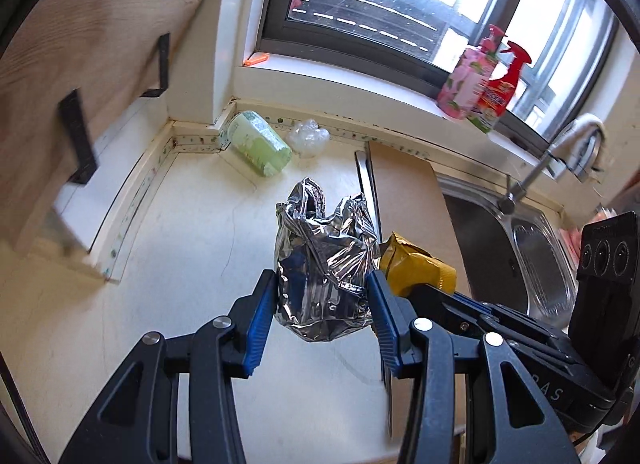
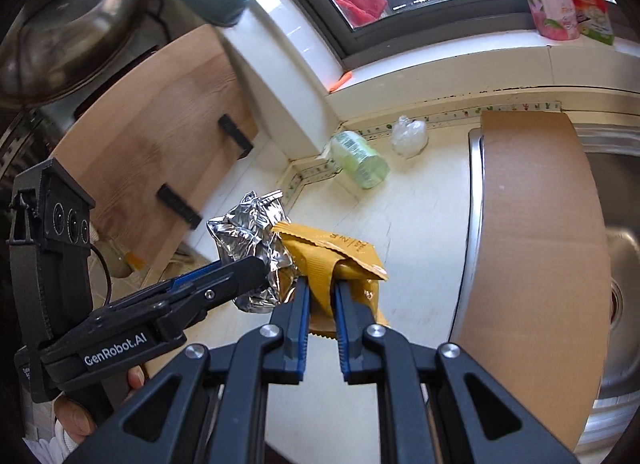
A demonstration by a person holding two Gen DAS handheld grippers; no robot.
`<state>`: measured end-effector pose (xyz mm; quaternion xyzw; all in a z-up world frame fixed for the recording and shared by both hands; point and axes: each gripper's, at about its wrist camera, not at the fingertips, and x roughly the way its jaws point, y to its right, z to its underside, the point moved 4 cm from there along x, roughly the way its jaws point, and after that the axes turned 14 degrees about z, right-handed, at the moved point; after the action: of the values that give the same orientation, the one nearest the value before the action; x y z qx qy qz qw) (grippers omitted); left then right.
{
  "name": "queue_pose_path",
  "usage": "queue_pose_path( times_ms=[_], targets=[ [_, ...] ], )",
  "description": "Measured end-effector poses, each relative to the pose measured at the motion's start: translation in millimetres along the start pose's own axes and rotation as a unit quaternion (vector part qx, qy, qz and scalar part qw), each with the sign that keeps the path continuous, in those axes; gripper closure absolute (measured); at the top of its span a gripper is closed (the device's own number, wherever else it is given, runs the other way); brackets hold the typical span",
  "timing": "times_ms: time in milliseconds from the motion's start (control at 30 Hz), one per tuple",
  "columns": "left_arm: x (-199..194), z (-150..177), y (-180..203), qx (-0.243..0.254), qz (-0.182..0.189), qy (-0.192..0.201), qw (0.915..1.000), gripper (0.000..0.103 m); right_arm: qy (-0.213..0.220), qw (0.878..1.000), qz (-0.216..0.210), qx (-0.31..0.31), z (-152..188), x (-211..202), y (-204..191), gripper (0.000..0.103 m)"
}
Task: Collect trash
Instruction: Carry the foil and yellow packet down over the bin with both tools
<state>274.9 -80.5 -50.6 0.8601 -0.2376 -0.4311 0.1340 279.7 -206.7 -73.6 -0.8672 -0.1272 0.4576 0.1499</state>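
Note:
My left gripper (image 1: 322,284) is shut on a crumpled silver foil bag (image 1: 322,260), held above the white counter (image 1: 180,264); the bag also shows in the right wrist view (image 2: 252,232). My right gripper (image 2: 320,284) is shut on a yellow wrapper (image 2: 332,256), right beside the foil bag; the wrapper shows in the left wrist view (image 1: 416,264). A green bottle (image 1: 260,143) lies on its side in the back corner, with a clear crumpled plastic wad (image 1: 308,137) next to it; both also show in the right wrist view, the bottle (image 2: 360,159) and the wad (image 2: 408,135).
A brown cardboard sheet (image 2: 536,223) covers part of the steel sink (image 1: 520,248) with its tap (image 1: 536,171). Pink and red spray bottles (image 1: 480,79) stand on the window sill. A wooden board (image 2: 160,123) leans at the left. A steel pot lid (image 2: 68,23) is far left.

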Motion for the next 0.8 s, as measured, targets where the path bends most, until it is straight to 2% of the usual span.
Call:
queue_pose_path(
  times_ms=[433, 633, 800],
  targets=[
    [-112.1, 118.5, 3.5, 0.056, 0.026, -0.02, 0.9979, 0.059, 0.02, 0.999, 0.047, 0.007, 129.5, -93.1, -65.7, 0.091],
    [-134.9, 163.8, -1.5, 0.067, 0.032, -0.043, 0.9963, 0.059, 0.006, 0.998, 0.069, -0.006, 176.0, -111.8, -86.0, 0.091],
    [-136.7, 198.7, -8.8, 0.078, 0.016, -0.07, 0.9944, 0.059, -0.027, 0.996, 0.084, -0.004, 211.1, -109.9, -89.7, 0.091]
  ],
)
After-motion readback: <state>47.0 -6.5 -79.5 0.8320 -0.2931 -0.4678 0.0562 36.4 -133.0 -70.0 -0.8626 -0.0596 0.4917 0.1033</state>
